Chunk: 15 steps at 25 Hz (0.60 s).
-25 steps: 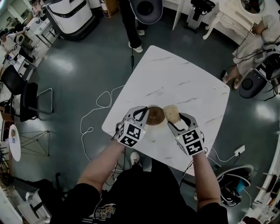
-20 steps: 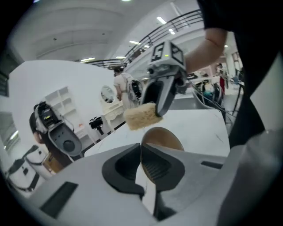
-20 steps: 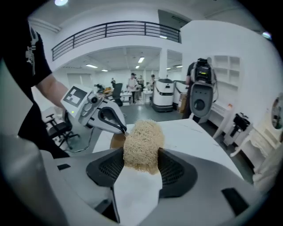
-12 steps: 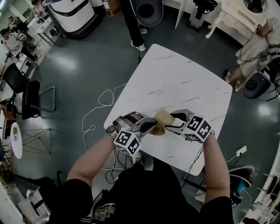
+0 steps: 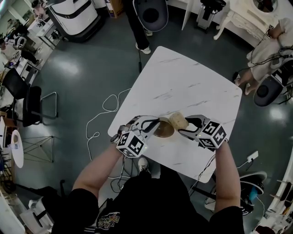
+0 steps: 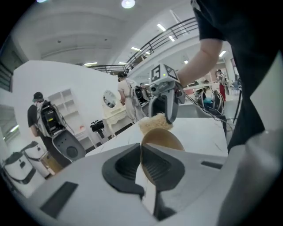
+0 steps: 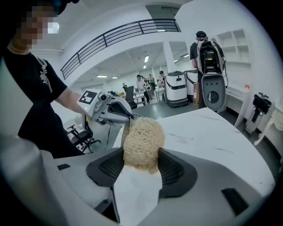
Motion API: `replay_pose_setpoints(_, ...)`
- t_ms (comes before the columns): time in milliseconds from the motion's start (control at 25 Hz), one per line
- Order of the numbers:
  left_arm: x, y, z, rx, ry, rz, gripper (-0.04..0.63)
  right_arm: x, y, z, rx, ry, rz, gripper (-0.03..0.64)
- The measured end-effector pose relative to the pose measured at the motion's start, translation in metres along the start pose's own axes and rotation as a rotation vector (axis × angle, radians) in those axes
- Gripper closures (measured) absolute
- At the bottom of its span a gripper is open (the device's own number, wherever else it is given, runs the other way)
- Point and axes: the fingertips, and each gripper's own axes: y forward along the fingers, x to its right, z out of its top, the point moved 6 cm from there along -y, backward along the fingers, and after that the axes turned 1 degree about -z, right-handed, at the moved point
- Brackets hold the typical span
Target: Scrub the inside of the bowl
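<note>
A brown bowl (image 5: 163, 130) sits near the front edge of the white marble table (image 5: 183, 82). My left gripper (image 5: 152, 124) is shut on the bowl's left rim. In the left gripper view the rim (image 6: 162, 138) runs thin between the dark pads of that gripper (image 6: 140, 149). My right gripper (image 5: 183, 123) comes in from the right, shut on a tan fibrous scrubber (image 5: 178, 120). The scrubber rests at the bowl's right rim. In the right gripper view the scrubber (image 7: 143, 142) fills the gap between the jaws of that gripper (image 7: 141, 155). The left gripper (image 7: 107, 108) shows behind it.
The table's near edge lies just under my hands. A white cable (image 5: 103, 109) loops on the floor to the left, near a black chair (image 5: 25, 98). A round seat (image 5: 153, 11) and a standing person (image 5: 137, 27) are beyond the far corner. A seated person (image 5: 268, 45) is at upper right.
The right gripper has swung to point left, bringing the scrubber from beside the bowl onto its right rim. The left gripper has rolled and shifted left, still gripping the bowl.
</note>
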Motion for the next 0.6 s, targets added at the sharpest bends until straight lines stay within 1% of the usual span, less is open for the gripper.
replay_pose_setpoints(120,-0.009,-0.001,-0.003,0.016,-0.143,0.045,0.578,0.001,-0.005,-0.007,0.014,0.024,-0.035,0.37)
replay_pose_setpoints(360,-0.025,-0.003,-0.007,0.05,-0.388,0.111,0.577,0.002,-0.01,-0.019,0.054,0.079,-0.079,0.37)
replay_pose_setpoints(600,-0.044,-0.006,-0.021,0.082,-0.685,0.217,0.578,-0.008,0.0,-0.03,0.056,0.099,-0.103,0.37)
